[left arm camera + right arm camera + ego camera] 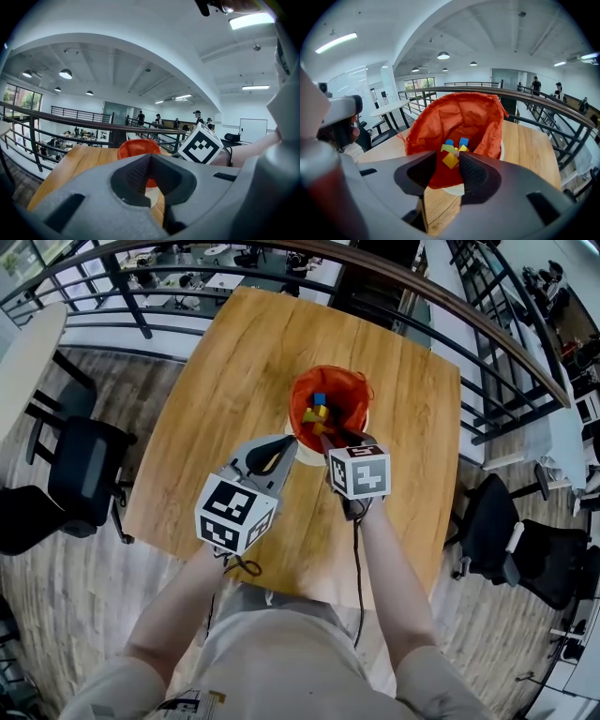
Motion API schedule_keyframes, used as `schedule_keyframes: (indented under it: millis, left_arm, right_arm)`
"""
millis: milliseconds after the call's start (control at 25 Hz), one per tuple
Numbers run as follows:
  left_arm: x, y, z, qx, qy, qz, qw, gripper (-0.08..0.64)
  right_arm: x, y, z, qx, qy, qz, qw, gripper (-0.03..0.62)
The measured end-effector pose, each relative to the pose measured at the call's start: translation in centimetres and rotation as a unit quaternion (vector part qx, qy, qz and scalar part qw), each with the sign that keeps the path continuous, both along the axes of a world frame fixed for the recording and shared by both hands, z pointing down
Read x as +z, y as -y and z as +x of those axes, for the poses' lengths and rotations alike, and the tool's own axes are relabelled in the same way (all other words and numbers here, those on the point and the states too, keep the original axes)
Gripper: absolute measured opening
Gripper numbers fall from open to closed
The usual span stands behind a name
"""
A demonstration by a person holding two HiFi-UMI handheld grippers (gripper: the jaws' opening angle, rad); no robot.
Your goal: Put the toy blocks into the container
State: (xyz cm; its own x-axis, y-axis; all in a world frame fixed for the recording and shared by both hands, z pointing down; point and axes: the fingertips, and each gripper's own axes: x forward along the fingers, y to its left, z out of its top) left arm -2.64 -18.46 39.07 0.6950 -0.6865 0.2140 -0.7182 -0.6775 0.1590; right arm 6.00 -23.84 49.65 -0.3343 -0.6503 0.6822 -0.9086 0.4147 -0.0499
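Hovering just below centre in the head view, both tools sit at the near lip of the container, which fits dropping pieces in from above. The left gripper (287, 444) has its jaws pressed together with nothing between them. Its tip is aimed at the bag, so to me it looks parked out of the way. The right gripper (325, 438) has its jaws spread, and its own view looks through the gap straight into the bag. A yellow block (450, 160) shows in that gap, but I read it as lying inside with the others, not pinched. I can't be fully sure, though.

The container (330, 381), centre frame, is an orange fabric bag lining a white tub (502, 151). Its mouth is propped wide open, presumably so stuff falls in easily. The toy blocks (316, 412) are piled at the bottom: yellow, blue and one greenish. I don't see any loose ones on the desk (225, 371), so I'd say the job is basically done.

As for writing, nothing's readable. There are only black-and-white square patterns on the marker cubes (234, 512), and no brand on the bag or tub.

Farther out, a railing (543, 105) runs behind the desk, and a black office chair (89, 470) sits at the left edge of the head view.
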Motion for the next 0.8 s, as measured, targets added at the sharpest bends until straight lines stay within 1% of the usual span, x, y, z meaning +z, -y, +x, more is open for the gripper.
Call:
schedule_keyframes:
  millis: [160, 280, 440, 560, 680, 800]
  left_arm:
    - [-0.7, 0.0, -0.1, 0.0, 0.01, 0.013, 0.9999, 0.012]
    - [-1.8, -0.1, -0.4, -0.002, 0.01, 0.022, 0.9997, 0.012]
    - [-4.0, -0.3, -0.5, -0.001, 0.008, 0.042, 0.9991, 0.012]
    - [-6.0, -0.7, -0.6, -0.001, 0.005, 0.064, 0.9979, 0.012]
    - [-8.3, -1.4, -0.6, 0.0, 0.005, 0.089, 0.996, 0.012]
    - [-10.6, -2.3, -0.5, 0.004, 0.004, 0.112, 0.9936, 0.012]
  right_arm:
    - [-0.9, -0.2, 0.1, -0.001, 0.006, 0.007, 1.0, 0.153]
    - [-2.7, -0.4, 0.1, 0.002, 0.016, 0.028, 0.999, 0.152]
    - [-6.6, -1.0, 0.3, 0.007, 0.033, 0.075, 0.997, 0.133]
    - [-10.0, -1.9, 0.3, 0.007, 0.048, 0.117, 0.992, 0.078]
    - [-13.8, -3.3, 0.2, 0.0, 0.057, 0.158, 0.986, 0.066]
    - [-18.0, -5.2, 0.1, -0.006, 0.066, 0.202, 0.977, 0.061]
